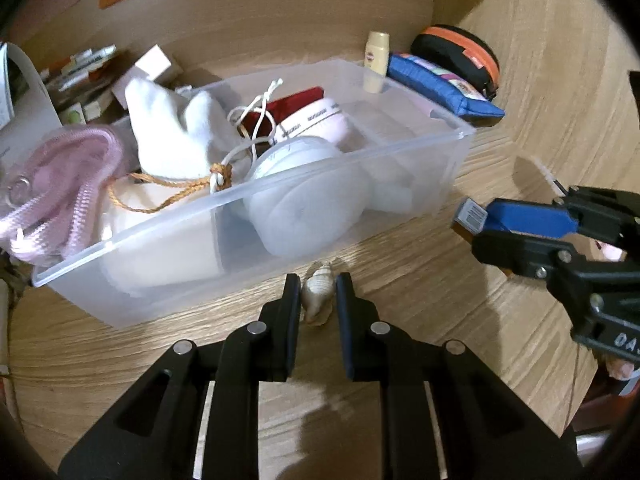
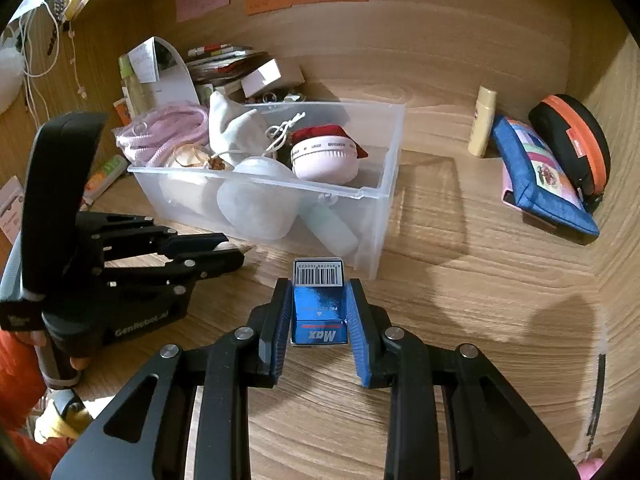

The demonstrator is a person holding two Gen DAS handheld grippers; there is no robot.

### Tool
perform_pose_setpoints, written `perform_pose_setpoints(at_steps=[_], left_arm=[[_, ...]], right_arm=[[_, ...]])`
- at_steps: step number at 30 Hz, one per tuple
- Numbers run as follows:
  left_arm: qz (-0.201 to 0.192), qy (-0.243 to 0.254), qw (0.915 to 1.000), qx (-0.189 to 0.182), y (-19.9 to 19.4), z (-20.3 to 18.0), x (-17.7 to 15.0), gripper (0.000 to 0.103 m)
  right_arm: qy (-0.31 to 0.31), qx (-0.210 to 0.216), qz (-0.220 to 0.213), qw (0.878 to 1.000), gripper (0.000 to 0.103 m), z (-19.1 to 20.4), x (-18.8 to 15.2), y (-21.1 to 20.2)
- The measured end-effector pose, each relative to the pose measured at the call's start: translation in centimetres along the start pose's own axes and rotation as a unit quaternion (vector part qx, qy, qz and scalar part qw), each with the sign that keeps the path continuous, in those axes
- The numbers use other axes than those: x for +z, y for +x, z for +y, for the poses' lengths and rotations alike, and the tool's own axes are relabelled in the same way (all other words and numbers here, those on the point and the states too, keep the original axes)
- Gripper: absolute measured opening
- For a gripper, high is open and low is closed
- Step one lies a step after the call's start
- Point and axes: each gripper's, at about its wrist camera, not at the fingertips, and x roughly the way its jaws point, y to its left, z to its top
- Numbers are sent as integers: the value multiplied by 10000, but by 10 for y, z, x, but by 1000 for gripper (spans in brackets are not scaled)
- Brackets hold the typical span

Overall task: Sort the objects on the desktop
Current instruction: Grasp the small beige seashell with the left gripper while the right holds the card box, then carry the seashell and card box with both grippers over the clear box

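Our left gripper (image 1: 318, 294) pinches a seashell (image 1: 317, 294) just before the clear bin (image 1: 360, 168); right gripper (image 2: 318, 308) clamps the blue staple box (image 2: 319, 306), long axis pointing binward.

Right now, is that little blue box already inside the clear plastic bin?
No. The blue box sits between the right gripper fingers, out in front of the clear bin, above the wooden desk.

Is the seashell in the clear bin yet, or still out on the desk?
Out. The seashell lies on the wooden desk just in front of the clear bin, between the left gripper fingers.
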Motion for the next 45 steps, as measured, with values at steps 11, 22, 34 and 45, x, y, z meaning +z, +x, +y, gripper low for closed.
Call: perform_pose_setpoints(at_steps=[11,22,34,45], left_arm=[[-780,-10,9969,65,-53,-6,-4,17],[-1202,-386,9919,-123,-78,21,9,17],[-1432,-641,9874,-217,-77,43,36,17],[-917,-616,9923,-566,-22,45,72,17]], right_arm=[[-39,-53,-322,9995,25,9,16,-23],[-25,-173,-463,9988,25,7,35,-23],[164,-46,-582,9982,25,-4,64,1],[146,-119,-424,9989,25,-10,73,33]])
